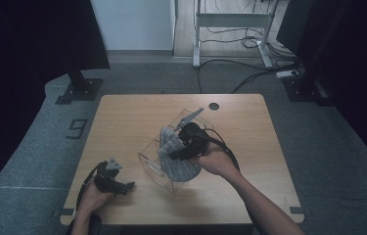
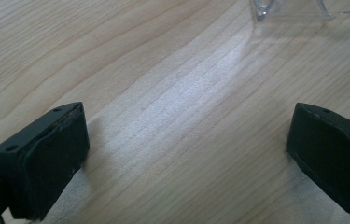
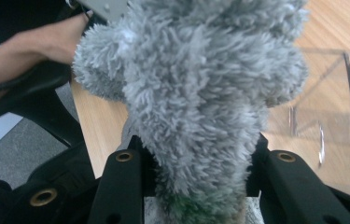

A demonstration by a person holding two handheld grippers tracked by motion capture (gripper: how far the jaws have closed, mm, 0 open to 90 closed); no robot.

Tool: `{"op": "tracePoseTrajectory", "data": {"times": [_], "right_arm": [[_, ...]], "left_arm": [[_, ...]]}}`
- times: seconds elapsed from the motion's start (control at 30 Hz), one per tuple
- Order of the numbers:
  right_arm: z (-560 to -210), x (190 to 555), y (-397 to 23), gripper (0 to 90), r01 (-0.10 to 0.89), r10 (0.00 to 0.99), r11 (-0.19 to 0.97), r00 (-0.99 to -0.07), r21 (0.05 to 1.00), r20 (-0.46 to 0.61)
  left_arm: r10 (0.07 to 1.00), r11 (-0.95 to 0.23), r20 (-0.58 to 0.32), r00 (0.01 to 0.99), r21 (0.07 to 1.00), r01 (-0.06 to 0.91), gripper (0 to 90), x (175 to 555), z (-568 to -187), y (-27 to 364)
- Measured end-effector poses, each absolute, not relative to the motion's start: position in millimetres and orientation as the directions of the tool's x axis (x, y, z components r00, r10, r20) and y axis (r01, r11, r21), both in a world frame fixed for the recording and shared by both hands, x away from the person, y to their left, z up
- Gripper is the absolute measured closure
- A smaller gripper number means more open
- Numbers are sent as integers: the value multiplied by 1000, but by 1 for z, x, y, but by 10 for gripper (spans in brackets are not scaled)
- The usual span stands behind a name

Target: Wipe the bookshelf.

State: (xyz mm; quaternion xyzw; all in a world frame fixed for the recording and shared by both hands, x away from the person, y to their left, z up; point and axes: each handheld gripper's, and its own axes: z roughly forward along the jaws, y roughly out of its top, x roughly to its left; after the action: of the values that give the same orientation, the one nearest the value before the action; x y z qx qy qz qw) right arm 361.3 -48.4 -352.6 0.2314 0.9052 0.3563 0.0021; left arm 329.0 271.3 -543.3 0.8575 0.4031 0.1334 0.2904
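Right gripper view: right tool (image 3: 200,186) clamps fluffy grey duster (image 3: 196,93), lengthwise away.

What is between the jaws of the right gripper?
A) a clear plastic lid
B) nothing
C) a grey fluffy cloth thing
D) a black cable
C: in the right gripper view the right gripper has its jaws pressed on both sides of the grey fluffy cloth thing, and the high view shows it held over the clear plastic box.

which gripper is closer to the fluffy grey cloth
Right. The right gripper is shut on the fluffy grey cloth above the clear box. The left gripper, jaws open, sits apart near the table's front-left edge.
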Motion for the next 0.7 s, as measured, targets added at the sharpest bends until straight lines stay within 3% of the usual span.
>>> {"op": "tracePoseTrajectory", "data": {"times": [0.3,0.7], "right_arm": [[-345,376,-3,618,394,393,656,-907,644,154],[-369,386,51,617,364,377,714,-920,598,109]], "left_arm": [[755,-492,-6,656,656,572,0,327,-548,277],[758,-487,-6,652,660,572,0,327,-549,277]]}}
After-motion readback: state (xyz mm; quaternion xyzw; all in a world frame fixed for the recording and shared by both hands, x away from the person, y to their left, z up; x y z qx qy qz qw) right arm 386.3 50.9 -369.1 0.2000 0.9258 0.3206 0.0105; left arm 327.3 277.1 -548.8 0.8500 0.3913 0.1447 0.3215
